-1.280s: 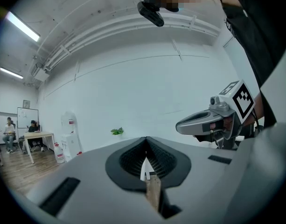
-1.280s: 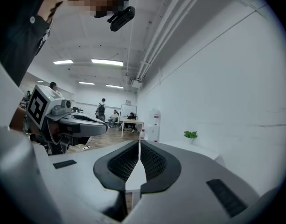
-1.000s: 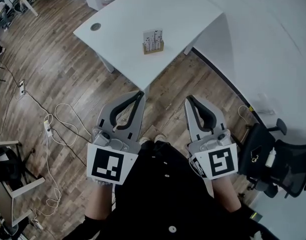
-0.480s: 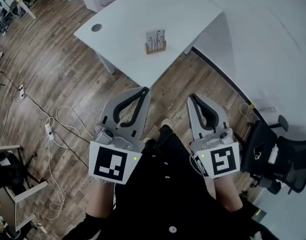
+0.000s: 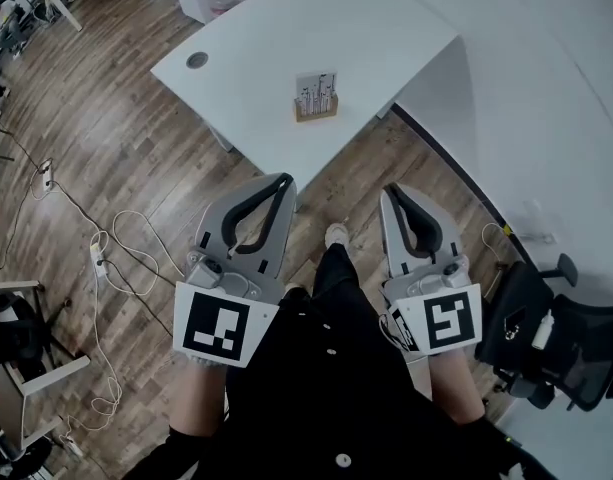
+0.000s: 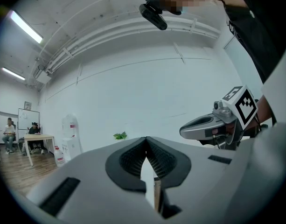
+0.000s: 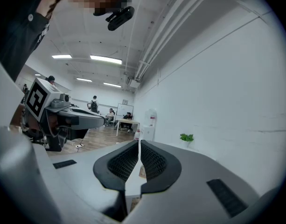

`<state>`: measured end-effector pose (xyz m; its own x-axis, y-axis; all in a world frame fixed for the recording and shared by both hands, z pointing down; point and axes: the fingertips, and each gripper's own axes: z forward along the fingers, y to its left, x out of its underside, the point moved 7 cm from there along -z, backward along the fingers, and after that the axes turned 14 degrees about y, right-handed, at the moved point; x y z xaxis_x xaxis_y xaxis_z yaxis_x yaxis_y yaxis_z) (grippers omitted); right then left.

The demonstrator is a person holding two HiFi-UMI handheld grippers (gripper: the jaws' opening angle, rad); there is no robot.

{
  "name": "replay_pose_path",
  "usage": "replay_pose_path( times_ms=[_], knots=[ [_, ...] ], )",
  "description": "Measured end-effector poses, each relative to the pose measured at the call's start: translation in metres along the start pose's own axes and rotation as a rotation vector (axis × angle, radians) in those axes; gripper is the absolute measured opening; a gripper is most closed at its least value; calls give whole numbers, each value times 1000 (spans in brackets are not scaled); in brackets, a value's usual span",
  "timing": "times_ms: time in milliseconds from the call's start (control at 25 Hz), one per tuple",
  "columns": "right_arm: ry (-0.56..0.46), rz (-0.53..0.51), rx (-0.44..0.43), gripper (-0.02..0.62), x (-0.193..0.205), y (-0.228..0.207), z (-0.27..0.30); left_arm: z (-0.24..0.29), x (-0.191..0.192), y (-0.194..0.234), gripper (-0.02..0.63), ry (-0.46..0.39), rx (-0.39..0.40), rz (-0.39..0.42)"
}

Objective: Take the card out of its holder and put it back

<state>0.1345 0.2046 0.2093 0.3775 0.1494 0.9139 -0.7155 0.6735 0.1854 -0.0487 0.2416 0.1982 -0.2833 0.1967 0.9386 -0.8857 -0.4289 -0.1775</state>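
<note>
A small wooden holder (image 5: pixel 316 109) stands near the front edge of the white table (image 5: pixel 276 28), with a printed card (image 5: pixel 317 90) upright in it. Both grippers are held low in front of the person, short of the table. My left gripper (image 5: pixel 283 180) is shut with nothing in it, its tips just before the table's front corner. The right gripper (image 5: pixel 394 190) is also shut and empty, over the wooden floor. In the left gripper view the pads (image 6: pixel 133 160) meet at the left gripper's tips (image 6: pixel 146 138). In the right gripper view the right gripper (image 7: pixel 139 142) is likewise closed.
A round cable hole (image 5: pixel 196 60) sits at the table's far left. White cables (image 5: pixel 116 253) trail over the floor at left. A black office chair (image 5: pixel 556 338) stands at the right, by the white wall (image 5: pixel 546 118). A shoe (image 5: pixel 336 235) shows between the grippers.
The table and card holder have drifted lower and slightly right in the head view as the person steps closer. Both grippers stay shut and empty, held in about the same pose.
</note>
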Motion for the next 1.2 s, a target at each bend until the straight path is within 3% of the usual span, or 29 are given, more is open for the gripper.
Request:
replay_pose_path(
  times_ms=[280,800,1200],
  knots=[
    [-3,-22,-48,48,-4,-40,35,44,-13,11,15,6,-40,-16],
    [13,-101,-222,48,-3,-130,106,143,-35,24,15,68,-173,-84],
    [16,-130,-300,48,-1,-175,147,184,-37,36,15,133,-277,-135]
  ],
)
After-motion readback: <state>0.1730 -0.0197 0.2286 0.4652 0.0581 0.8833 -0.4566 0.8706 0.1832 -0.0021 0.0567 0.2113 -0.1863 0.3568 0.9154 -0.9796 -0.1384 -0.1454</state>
